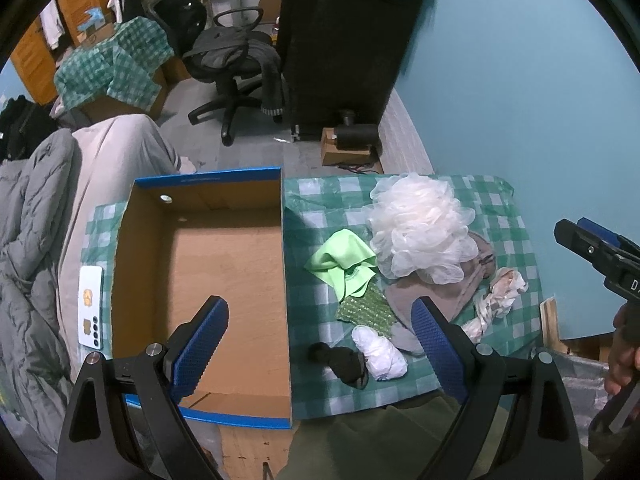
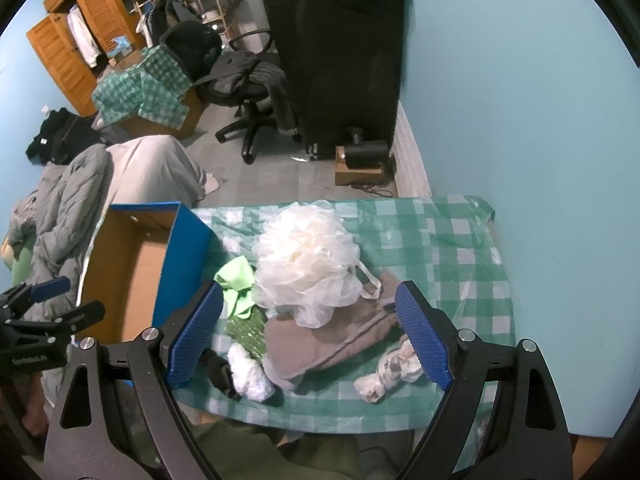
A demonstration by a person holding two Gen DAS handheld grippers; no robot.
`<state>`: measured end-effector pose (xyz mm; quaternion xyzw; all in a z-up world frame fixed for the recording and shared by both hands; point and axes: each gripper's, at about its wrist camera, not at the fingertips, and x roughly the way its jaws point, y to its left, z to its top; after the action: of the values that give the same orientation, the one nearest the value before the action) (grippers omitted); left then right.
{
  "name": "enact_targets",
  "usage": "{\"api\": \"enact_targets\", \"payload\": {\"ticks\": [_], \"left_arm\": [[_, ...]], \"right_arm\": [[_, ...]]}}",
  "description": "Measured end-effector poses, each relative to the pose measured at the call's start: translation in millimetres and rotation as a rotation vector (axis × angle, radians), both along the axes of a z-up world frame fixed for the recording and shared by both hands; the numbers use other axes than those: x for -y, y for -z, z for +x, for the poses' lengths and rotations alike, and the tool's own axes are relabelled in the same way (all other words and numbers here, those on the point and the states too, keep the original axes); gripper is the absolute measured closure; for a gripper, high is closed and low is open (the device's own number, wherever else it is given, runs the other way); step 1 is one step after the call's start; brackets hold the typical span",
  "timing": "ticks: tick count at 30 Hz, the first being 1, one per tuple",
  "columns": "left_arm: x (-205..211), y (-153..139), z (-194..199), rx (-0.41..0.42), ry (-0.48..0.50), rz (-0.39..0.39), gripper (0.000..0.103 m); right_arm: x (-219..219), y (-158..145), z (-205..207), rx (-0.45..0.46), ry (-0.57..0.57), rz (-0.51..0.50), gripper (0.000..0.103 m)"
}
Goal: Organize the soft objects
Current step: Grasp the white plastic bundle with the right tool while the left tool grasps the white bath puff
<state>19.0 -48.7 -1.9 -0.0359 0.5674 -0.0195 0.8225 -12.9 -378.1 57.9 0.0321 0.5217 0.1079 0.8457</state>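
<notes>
Nothing yet sorted: cardboard box (image 1: 224, 264) is seen empty, soft items piled beside it.
Both jaws are held released; white loofah (image 2: 308, 268) could be grasped next by right gripper (image 2: 308, 332).

Lived-in bedroom — wooden wardrobe (image 2: 76, 36), rumpled duvet (image 1: 32, 240), clothes-draped office chair (image 1: 232, 64).

We see a table covered by a green-and-white checked cloth (image 2: 440, 240). Directly on the cloth:

1 open cardboard box (image 1: 200, 248) with blue outer walls, at the left end.
1 light green cloth (image 1: 340, 260), just beside the box.
1 green textured pad (image 1: 366, 308), touching the light green cloth.
1 taupe fabric piece (image 2: 320, 340), with a white mesh pouf (image 2: 308, 264) resting on it.
1 white bundle (image 1: 380, 348) touching a black item (image 1: 340, 360).
1 crumpled patterned cloth (image 2: 392, 372), near the front edge.
</notes>
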Motion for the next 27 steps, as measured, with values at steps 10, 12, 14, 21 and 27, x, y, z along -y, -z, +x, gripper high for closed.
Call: {"api": "enact_targets", "payload": {"ticks": [10,12,14,21,27], "left_arm": [[17,5,17,-0.013,0.049,-0.018,0.009],[21,5,23,-0.011,0.062,-0.030,0.009],[25,6,28,-0.006,0.075,-0.027,0.009],[46,20,49,0.001,0.164,0.023,0.009],[66,48,59,-0.025,0.226,0.027,0.009]], "right_arm": [[32,7,-7,-0.027,0.059,-0.021,0.016],[38,11,-8,-0.037,0.075,-0.028,0.016],[46,15,-11,-0.051,0.094,-0.031,0.016],[75,38,-20,-0.104,0.163,-0.040,0.016],[96,74,-22,-0.171,0.230,-0.006,0.016]]}}
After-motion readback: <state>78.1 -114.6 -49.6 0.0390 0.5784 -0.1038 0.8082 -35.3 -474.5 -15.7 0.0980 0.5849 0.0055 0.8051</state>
